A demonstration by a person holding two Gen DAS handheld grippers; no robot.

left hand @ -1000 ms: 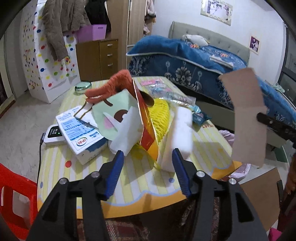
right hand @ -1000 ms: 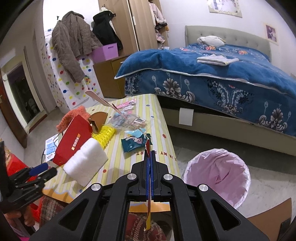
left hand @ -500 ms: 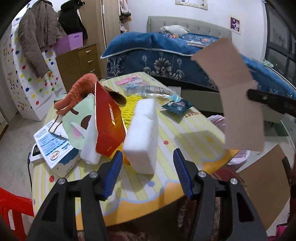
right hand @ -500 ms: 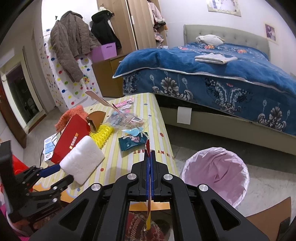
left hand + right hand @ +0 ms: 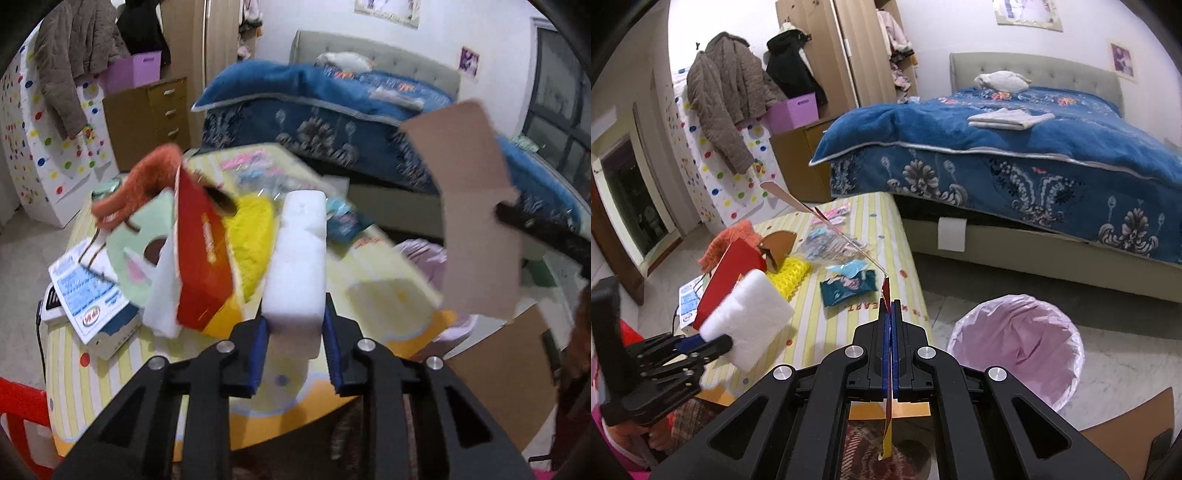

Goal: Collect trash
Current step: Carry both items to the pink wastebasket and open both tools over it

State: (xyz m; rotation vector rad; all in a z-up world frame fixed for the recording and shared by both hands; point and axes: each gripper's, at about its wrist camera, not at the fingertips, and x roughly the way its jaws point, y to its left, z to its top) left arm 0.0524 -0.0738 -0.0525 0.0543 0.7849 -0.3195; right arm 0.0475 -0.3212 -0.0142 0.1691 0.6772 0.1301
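Observation:
My left gripper (image 5: pixel 293 334) is shut on a white foam block (image 5: pixel 299 258) and holds it tilted above the table's front edge; the block also shows in the right wrist view (image 5: pixel 748 317). My right gripper (image 5: pixel 889 325) is shut on a flat piece of brown cardboard (image 5: pixel 476 236), seen edge-on in its own view (image 5: pixel 827 223). A bin with a pink liner (image 5: pixel 1015 343) stands on the floor right of the table.
On the yellow striped table (image 5: pixel 905 243) lie a red box (image 5: pixel 201 258), yellow foam net (image 5: pixel 255 236), teal wrapper (image 5: pixel 847 288), clear packets (image 5: pixel 827 240), orange cloth (image 5: pixel 147 177) and a printed carton (image 5: pixel 88 291). A blue bed (image 5: pixel 1015 155) is behind.
My left gripper has moved forward and shut on the white foam block, lifting its near end off the table. The right gripper keeps hold of the cardboard.

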